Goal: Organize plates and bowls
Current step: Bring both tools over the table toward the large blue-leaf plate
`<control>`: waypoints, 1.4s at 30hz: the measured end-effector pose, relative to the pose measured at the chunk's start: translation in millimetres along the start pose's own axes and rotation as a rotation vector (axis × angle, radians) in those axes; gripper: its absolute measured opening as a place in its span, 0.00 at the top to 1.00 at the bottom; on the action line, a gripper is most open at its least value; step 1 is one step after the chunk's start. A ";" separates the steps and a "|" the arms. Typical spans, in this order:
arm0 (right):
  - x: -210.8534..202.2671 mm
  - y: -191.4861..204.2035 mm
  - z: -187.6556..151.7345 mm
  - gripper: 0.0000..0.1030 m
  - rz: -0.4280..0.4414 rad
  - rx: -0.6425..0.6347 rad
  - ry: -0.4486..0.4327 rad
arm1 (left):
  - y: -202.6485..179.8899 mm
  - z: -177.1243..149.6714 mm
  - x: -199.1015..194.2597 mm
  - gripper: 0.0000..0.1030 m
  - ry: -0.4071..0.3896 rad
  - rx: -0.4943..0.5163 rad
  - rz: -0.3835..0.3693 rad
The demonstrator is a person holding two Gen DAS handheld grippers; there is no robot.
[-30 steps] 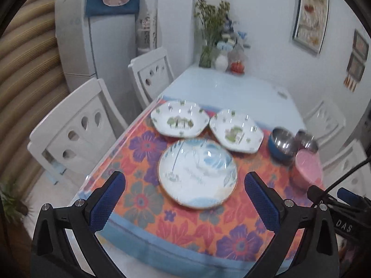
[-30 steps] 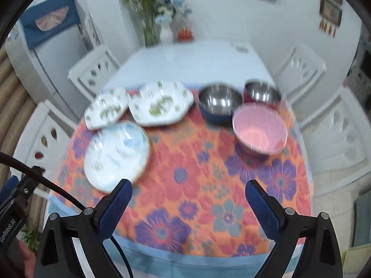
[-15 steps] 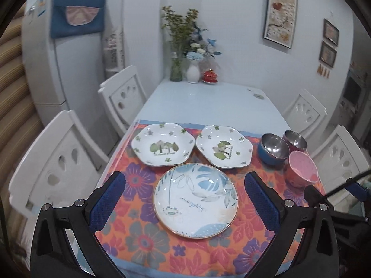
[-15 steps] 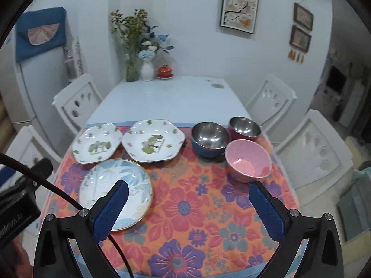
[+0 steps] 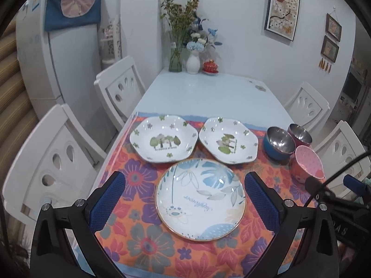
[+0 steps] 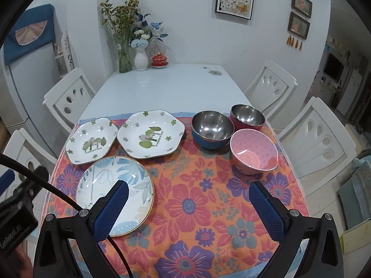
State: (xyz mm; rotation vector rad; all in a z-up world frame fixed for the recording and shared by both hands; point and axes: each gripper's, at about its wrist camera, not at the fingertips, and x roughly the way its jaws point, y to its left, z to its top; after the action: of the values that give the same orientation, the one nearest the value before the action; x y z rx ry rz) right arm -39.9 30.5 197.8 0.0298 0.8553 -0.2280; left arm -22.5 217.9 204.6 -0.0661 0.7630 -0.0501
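Note:
A round blue-leaf plate (image 5: pixel 200 199) (image 6: pixel 114 193) lies on the floral cloth near the table's front. Behind it sit two white plates with tree prints, one on the left (image 5: pixel 163 139) (image 6: pixel 91 141) and one on the right (image 5: pixel 228 140) (image 6: pixel 150 134). Further right stand a steel bowl with a blue outside (image 5: pixel 279 143) (image 6: pixel 212 129), a steel bowl with a red outside (image 5: pixel 299 134) (image 6: pixel 247 117) and a pink bowl (image 5: pixel 307 165) (image 6: pixel 254 154). My left gripper (image 5: pixel 185 199) hangs open above the round plate, holding nothing. My right gripper (image 6: pixel 189 206) is open over bare cloth, empty.
The floral cloth (image 6: pixel 197 208) covers the near half of a pale blue table (image 6: pixel 162 85). Vases of flowers (image 6: pixel 126 46) and a red lidded cup (image 6: pixel 159 59) stand at the far end. White chairs (image 6: pixel 317 134) line both sides; a fridge (image 5: pixel 58 58) is at the left.
Both views have levelled out and sharpened, with more of the room and far table in sight. The dishes have not moved. Both grippers stay open and empty.

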 end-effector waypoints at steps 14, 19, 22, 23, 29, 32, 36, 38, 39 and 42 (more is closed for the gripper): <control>2.2 5.1 -2.5 0.00 -0.024 -0.013 0.029 | 8.1 -3.1 6.6 0.01 0.037 -0.019 -0.017; 1.6 6.2 -4.3 0.00 -0.015 -0.012 0.034 | 8.9 -3.3 7.6 0.01 0.041 -0.017 -0.024; 3.3 6.6 -5.1 0.00 -0.012 -0.006 0.043 | 8.8 -3.4 8.0 0.01 0.043 -0.018 -0.023; 3.7 7.0 -5.4 0.00 -0.011 -0.003 0.046 | 9.3 -3.3 8.4 0.01 0.045 -0.018 -0.023; 7.7 8.9 -6.5 0.00 -0.004 0.005 0.063 | 13.9 -3.0 10.9 0.01 0.049 -0.029 -0.024; 10.0 10.4 -6.6 0.00 -0.002 0.003 0.073 | 15.6 -3.2 13.5 0.01 0.055 -0.031 -0.025; 11.9 12.5 -6.1 0.00 0.001 0.001 0.079 | 16.2 -2.9 15.3 0.01 0.059 -0.035 -0.030; 13.0 12.5 -6.2 0.00 0.002 0.000 0.082 | 16.5 -2.9 16.2 0.01 0.060 -0.035 -0.029; 13.4 12.8 -6.5 0.00 0.002 0.000 0.083 | 16.7 -2.8 16.2 0.01 0.061 -0.035 -0.030; 14.3 12.6 -6.6 0.00 0.003 0.000 0.086 | 17.9 -2.8 17.3 0.01 0.066 -0.036 -0.031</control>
State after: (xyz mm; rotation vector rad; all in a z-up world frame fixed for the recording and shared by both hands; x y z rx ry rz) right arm -33.1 40.9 181.9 0.0412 0.9406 -0.2256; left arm -11.7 234.4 189.3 -0.1110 0.8290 -0.0686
